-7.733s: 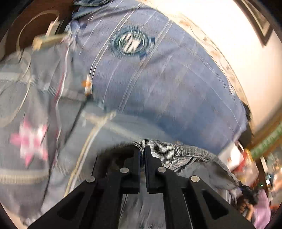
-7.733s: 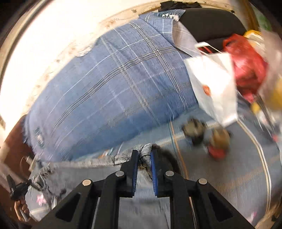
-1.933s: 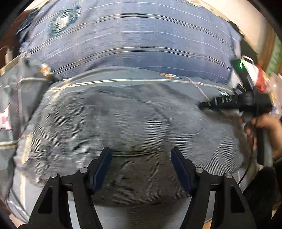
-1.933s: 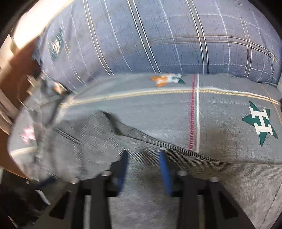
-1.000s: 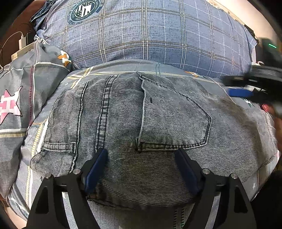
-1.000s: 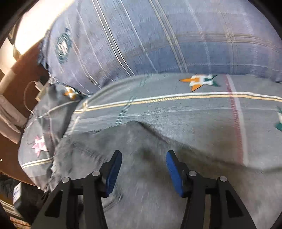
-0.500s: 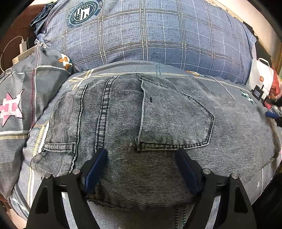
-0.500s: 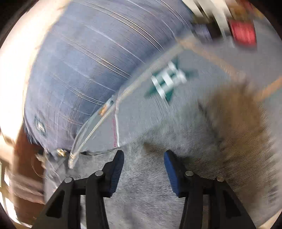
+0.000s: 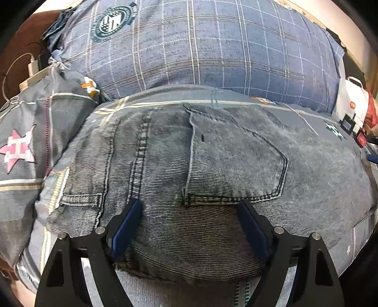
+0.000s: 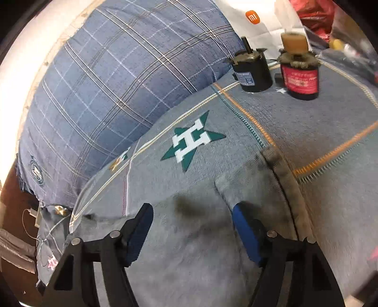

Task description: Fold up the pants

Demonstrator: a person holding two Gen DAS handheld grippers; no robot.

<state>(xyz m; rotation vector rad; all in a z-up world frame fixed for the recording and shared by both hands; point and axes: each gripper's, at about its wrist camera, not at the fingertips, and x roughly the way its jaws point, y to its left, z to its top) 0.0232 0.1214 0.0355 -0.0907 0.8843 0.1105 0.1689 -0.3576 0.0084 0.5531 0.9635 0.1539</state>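
The grey jeans (image 9: 212, 165) lie crosswise on the bed (image 10: 319, 132), waist end under the released left gripper (image 9: 189, 217), while the right gripper (image 10: 192, 224), whose fingers have just been spreading with nothing clamped, hovers over the leg end.

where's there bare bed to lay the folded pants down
Free: the bedspread around the green star, between the plaid pillow and the pants, and right of the pants' hem. Crowded: the far corner, with two cylinders and a white bag.

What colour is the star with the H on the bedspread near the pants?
Teal green star with a white H, clearest in the right wrist view.
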